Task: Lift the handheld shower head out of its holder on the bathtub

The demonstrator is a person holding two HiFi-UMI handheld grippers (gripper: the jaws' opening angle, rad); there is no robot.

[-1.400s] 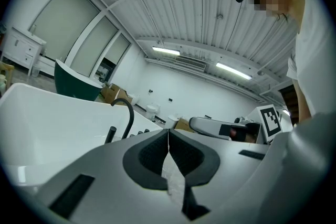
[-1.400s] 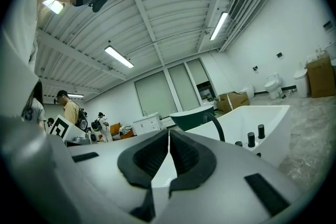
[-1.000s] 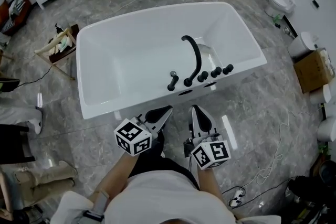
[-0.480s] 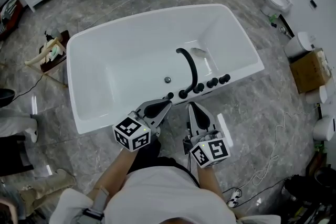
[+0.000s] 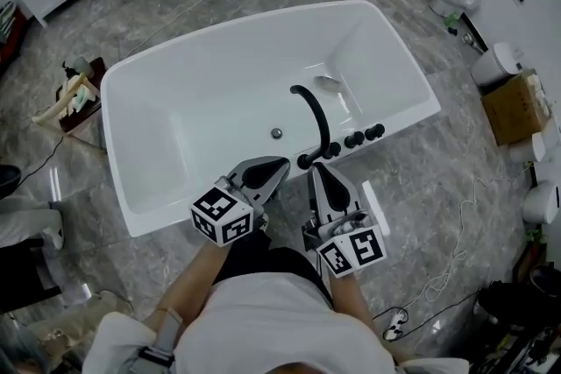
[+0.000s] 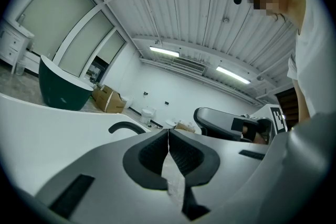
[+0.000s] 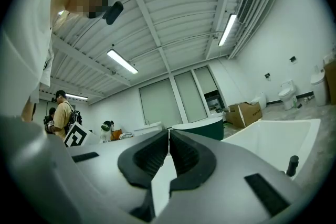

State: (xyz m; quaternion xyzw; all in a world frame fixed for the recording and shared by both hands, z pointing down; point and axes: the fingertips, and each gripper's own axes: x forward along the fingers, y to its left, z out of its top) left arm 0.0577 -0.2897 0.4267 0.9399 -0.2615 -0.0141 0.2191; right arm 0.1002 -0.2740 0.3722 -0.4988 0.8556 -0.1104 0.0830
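left gripper (image 5: 279,164): jaws pressed together, nothing between them. right gripper (image 5: 317,171): jaws likewise closed and empty. each cube bears square black-and-white markers. both grippers point level, side by side, at the near rim of the white bathtub (image 5: 219,109). shower head: cannot be made out; the left tip covers the rim just left of the black spout (image 5: 321,120).

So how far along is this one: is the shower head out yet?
Nothing looks done. Both the left gripper and right gripper are shut and empty, pointing at the near rim of the white bathtub by the black spout and knobs. Everything is left: open a gripper, grip the shower head, lift it out. It isn't clearly visible in these views.
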